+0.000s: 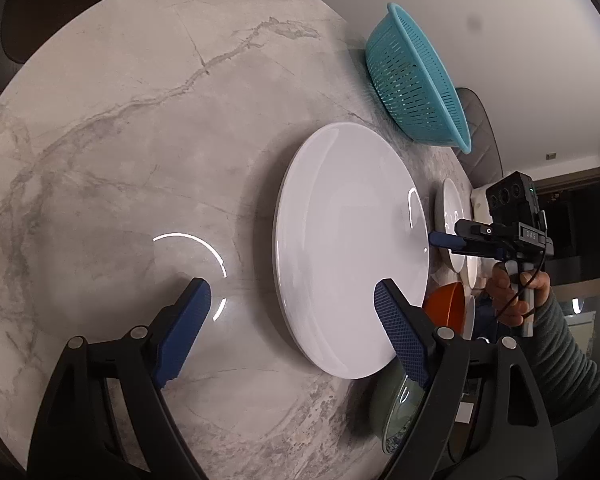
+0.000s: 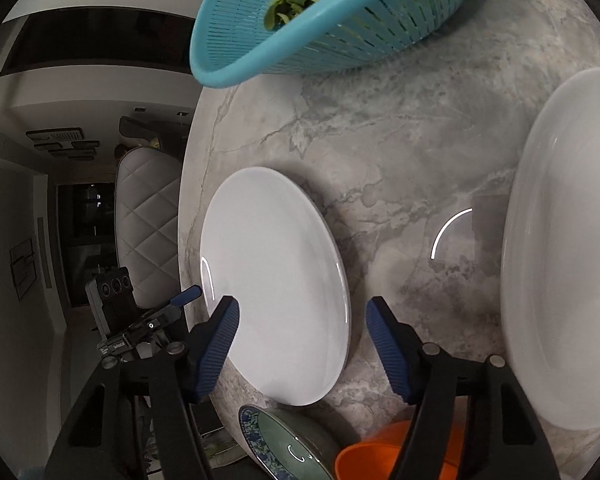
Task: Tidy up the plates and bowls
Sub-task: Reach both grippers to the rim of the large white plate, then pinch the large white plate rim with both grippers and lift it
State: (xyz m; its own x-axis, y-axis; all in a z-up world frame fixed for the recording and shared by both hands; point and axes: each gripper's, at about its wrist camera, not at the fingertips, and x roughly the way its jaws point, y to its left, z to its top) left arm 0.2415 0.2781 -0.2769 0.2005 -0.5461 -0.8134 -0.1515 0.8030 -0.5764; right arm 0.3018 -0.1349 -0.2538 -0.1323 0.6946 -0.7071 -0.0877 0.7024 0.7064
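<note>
A large white plate [image 1: 352, 252] lies flat on the marble table [image 1: 120, 140]. My left gripper [image 1: 291, 286] hovers open at its near left rim, with one finger [image 1: 396, 332] over the plate and the other over bare marble. A smaller white plate [image 2: 276, 280] lies by the table's edge. My right gripper [image 2: 302, 304] stands open above its near part, pads clear of it. In the left wrist view a hand holds that gripper side-on, its blue fingertip [image 1: 440, 238] between the two plates. An orange bowl [image 2: 380, 460] and a green patterned bowl [image 2: 284, 444] sit closest to me.
A teal colander [image 2: 340, 32] holding leafy greens stands at the far side near the table's edge. A quilted chair [image 2: 148, 220] stands just beyond that edge. The large plate [image 2: 564, 260] fills the right of the right wrist view. Bare marble stretches left of it in the left wrist view.
</note>
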